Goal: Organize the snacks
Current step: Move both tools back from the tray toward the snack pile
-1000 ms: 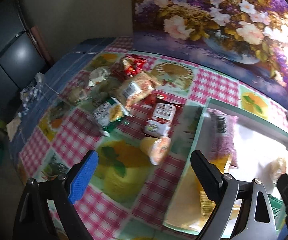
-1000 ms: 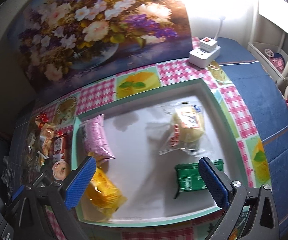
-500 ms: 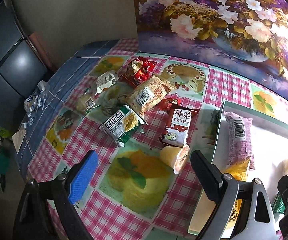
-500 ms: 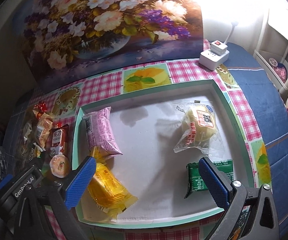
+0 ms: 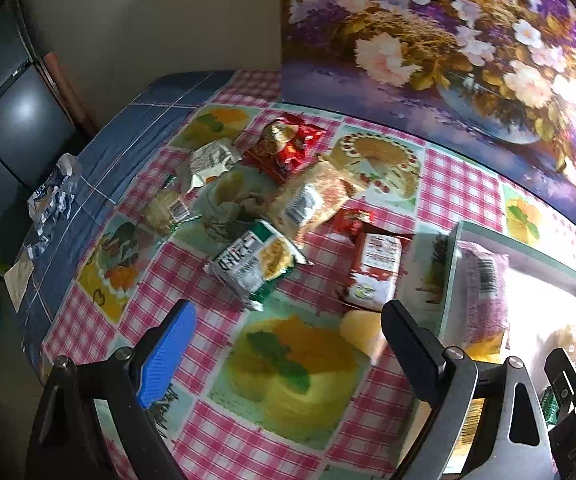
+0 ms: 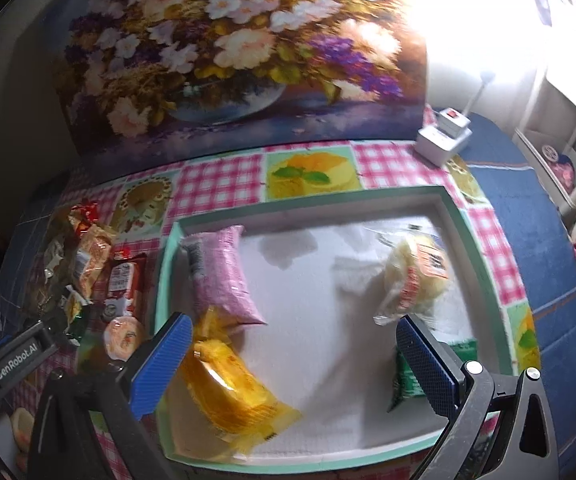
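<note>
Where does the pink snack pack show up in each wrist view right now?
Left wrist: pink snack pack at right, lying inside the tray's left end, past the black finger.
Right wrist: pink snack pack left of centre, inside the tray's left end, above the yellow pack.
Shared landmark: the green-rimmed tray.

Glossy checked tablecloth (image 5: 460,192), crinkly shiny plastic snack wrappers (image 5: 256,264), matt white tray (image 6: 316,300) lining.

Left gripper (image 5: 288,344) angles steeply downward, its 2 fingers spread wide and holding nothing; right gripper (image 6: 294,354) likewise tilts down, jaws wide apart, empty
</note>
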Action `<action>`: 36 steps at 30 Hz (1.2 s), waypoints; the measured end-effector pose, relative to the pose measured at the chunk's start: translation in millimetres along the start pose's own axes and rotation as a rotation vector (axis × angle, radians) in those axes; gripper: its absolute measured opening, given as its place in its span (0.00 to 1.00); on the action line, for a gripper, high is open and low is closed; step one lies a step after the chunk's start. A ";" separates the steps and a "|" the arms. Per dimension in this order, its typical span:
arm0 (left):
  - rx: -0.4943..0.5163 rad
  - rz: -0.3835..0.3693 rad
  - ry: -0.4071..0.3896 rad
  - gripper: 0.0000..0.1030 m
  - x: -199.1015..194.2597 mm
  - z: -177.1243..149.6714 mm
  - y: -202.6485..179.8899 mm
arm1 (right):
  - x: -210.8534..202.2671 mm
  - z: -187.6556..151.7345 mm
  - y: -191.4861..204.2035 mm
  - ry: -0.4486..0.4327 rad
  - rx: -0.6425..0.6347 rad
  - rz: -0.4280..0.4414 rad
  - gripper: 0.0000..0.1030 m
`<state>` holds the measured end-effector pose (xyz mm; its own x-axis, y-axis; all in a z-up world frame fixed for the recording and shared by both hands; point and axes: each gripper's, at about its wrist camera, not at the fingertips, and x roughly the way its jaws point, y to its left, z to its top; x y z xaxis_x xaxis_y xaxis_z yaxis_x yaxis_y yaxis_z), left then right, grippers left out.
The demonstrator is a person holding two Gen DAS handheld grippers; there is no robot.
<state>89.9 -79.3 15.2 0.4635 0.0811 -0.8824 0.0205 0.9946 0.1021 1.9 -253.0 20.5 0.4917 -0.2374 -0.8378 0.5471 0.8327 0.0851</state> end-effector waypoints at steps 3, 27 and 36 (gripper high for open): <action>-0.020 0.010 0.017 0.91 7.2 4.5 14.3 | 2.0 0.2 17.4 -0.005 -0.030 0.028 1.00; -0.228 0.043 0.148 0.91 70.4 14.4 96.2 | 49.2 -16.2 140.8 0.083 -0.262 0.144 1.00; -0.231 0.046 0.175 0.91 87.1 19.6 94.8 | 60.0 -24.8 156.6 0.100 -0.287 0.166 0.88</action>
<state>149.6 20.8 -43.0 0.2985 0.1169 -0.9472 -0.2090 0.9764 0.0547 100.2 -124.5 -29.8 0.4816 -0.0486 -0.8750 0.2454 0.9660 0.0815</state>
